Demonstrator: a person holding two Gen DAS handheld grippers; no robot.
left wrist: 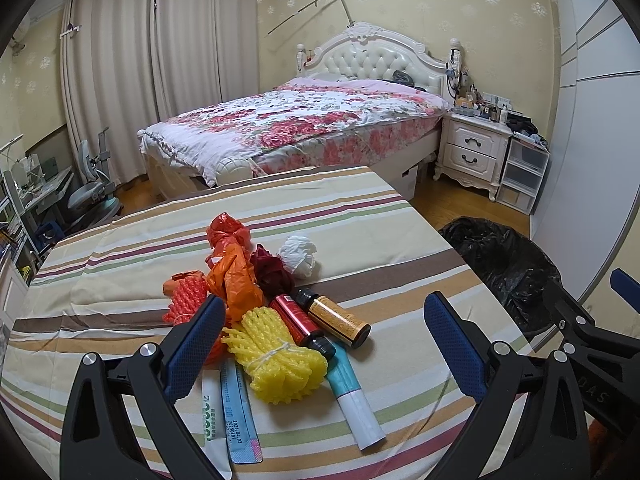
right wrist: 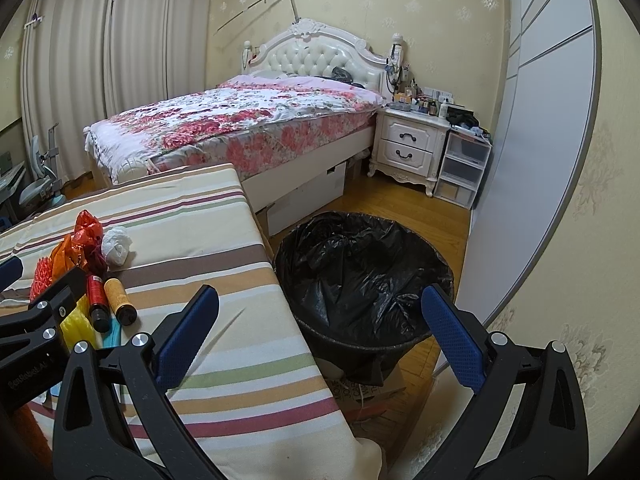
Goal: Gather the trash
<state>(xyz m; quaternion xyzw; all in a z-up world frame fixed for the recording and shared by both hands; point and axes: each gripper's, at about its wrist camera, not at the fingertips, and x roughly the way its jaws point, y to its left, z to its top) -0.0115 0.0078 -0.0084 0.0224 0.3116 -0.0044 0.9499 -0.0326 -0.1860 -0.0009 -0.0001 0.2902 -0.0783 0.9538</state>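
Left wrist view shows me nothing collected yet: the trash pile (left wrist: 276, 320) lies untouched on the table (left wrist: 380, 216), both hand-held grippers (left wrist: 324, 344) (right wrist: 320, 332) gape empty, the lined bin (right wrist: 360, 276) seemingly holds nothing.

The black-lined round trash bin (right wrist: 360, 276) stands just beside the striped cloth-covered table (right wrist: 224, 280), its mouth unobstructed from above. A clustered pile of wrappers, foam nets and small bottles (left wrist: 276, 320) crowds the table's left part; bare striped cloth lies between pile and bin.
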